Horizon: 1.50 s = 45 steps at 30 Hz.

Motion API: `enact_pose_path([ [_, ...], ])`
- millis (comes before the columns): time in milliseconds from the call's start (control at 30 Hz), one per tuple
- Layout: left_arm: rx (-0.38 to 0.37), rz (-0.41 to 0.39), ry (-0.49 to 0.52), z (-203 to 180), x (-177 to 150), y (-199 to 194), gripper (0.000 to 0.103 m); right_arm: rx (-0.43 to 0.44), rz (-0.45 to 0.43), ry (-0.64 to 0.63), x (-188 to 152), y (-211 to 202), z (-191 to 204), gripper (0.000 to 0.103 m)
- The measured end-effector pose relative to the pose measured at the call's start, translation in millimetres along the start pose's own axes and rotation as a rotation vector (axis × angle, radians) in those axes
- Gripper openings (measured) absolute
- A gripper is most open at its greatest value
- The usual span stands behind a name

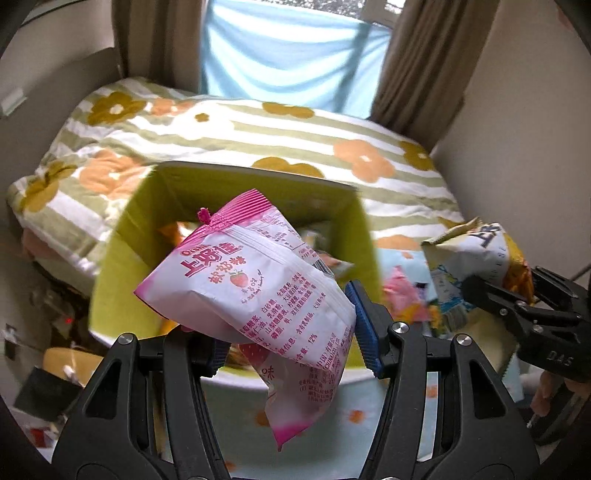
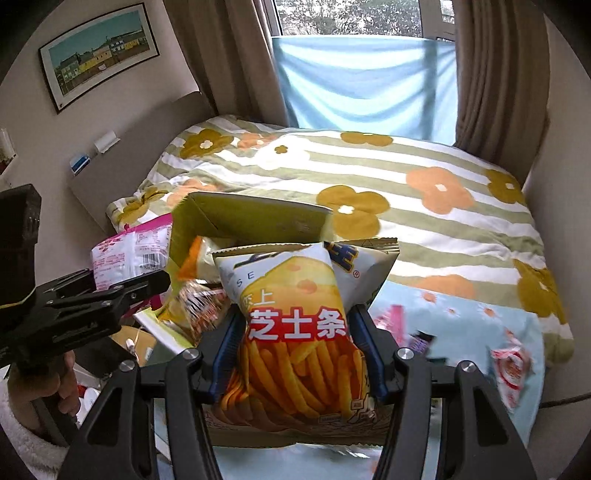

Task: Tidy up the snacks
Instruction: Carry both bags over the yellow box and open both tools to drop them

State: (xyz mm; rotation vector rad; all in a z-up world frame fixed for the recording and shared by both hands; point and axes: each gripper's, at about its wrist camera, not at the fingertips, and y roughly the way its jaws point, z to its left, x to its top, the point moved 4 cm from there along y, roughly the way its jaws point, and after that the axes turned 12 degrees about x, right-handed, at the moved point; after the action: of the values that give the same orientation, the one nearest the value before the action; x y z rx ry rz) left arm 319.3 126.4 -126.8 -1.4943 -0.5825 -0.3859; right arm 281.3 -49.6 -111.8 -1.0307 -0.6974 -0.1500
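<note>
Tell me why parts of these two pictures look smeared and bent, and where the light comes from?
Left wrist view: the pink bag is sharp, while the green box and floor clutter behind are motion-smeared. Right wrist view: the cheese-stick bag is crisp, and loose packets on the bed blur. Both views: fisheye bends the edges; soft daylight enters through the window, with no harsh glare.

The pink-and-white plastic snack bag read "12%"; the yellow cheese-stick bag read "芝士条" and "SE".
</note>
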Motion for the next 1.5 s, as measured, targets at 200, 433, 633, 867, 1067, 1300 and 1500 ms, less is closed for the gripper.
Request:
enact_pose_path([
  [200, 0.021, 0.094, 0.054, 46, 7, 48, 0.053, 0.009, 0.026, 0.051, 10, 49, 22, 0.054],
  [433, -0.012, 0.199, 0.046, 74, -1, 95, 0.068, -0.008, 0.079, 0.094, 6, 93, 30, 0.054],
  [633, 0.031, 0.190, 0.070, 85, -4, 102, 0.097, 0.001, 0.120, 0.119, -1, 110, 30, 0.054],
  [867, 0.032, 0.182, 0.035, 88, -20, 88, 0.097, 0.026, 0.125, 0.149, -6, 118, 34, 0.054],
  [1067, 0.164, 0.118, 0.127, 85, -22, 76, 0.097, 0.031, 0.127, 0.153, -3, 123, 39, 0.055],
  [1300, 0.189, 0.110, 0.094, 93, -26, 66, 0.097, 0.044, 0.104, 0.145, -4, 128, 42, 0.103],
  [1500, 0.203, 0.118, 0.075, 105, -33, 59, 0.097, 0.007, 0.005, 0.076, -9, 112, 47, 0.103],
])
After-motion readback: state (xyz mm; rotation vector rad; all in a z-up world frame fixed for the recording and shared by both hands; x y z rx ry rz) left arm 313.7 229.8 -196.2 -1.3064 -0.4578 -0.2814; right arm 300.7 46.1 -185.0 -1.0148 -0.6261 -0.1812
